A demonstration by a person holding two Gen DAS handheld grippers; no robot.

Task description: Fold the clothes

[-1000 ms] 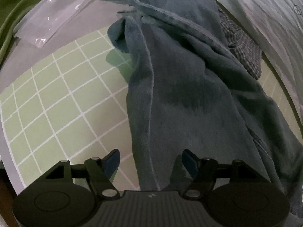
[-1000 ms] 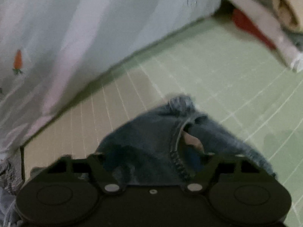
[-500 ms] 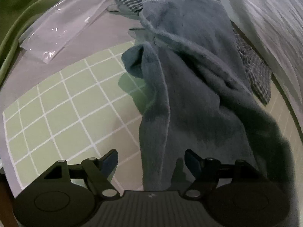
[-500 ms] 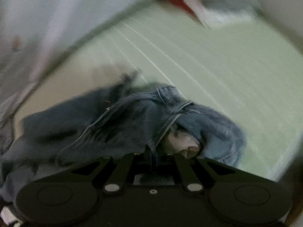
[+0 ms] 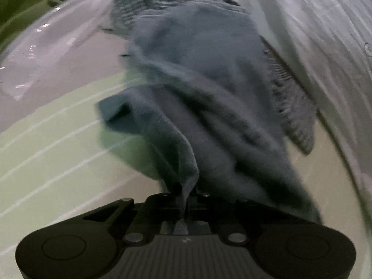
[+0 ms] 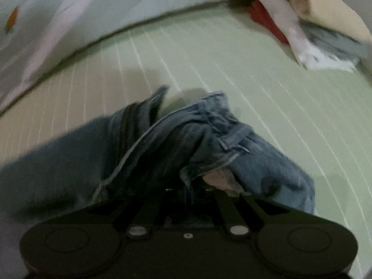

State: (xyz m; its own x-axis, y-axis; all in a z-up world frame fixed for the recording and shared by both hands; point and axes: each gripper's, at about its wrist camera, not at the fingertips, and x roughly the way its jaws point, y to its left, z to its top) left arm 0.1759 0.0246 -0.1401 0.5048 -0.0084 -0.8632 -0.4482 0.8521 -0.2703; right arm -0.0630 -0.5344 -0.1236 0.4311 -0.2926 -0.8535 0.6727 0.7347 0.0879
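Note:
Blue denim jeans [image 5: 209, 97] lie bunched on a green grid mat [image 5: 46, 153]. My left gripper [image 5: 186, 197] is shut on a leg edge of the jeans, and the cloth rises in a ridge from the jaws. In the right wrist view the waistband end of the jeans [image 6: 209, 139] is bunched up, with a pale inner pocket showing. My right gripper [image 6: 193, 190] is shut on the waistband. The fingertips of both grippers are hidden by cloth.
A checked garment [image 5: 293, 107] lies under the jeans at the right. White bedding [image 5: 313, 34] runs along the right side. A clear plastic bag [image 5: 46, 51] and green cloth [image 5: 28, 7] are at the far left. Folded clothes [image 6: 313, 23] are stacked at the mat's far right.
My left gripper has shut on the jeans' leg edge; it was open before. My right gripper closed on the waistband half a second ago and still holds it, now pulled over the mat.

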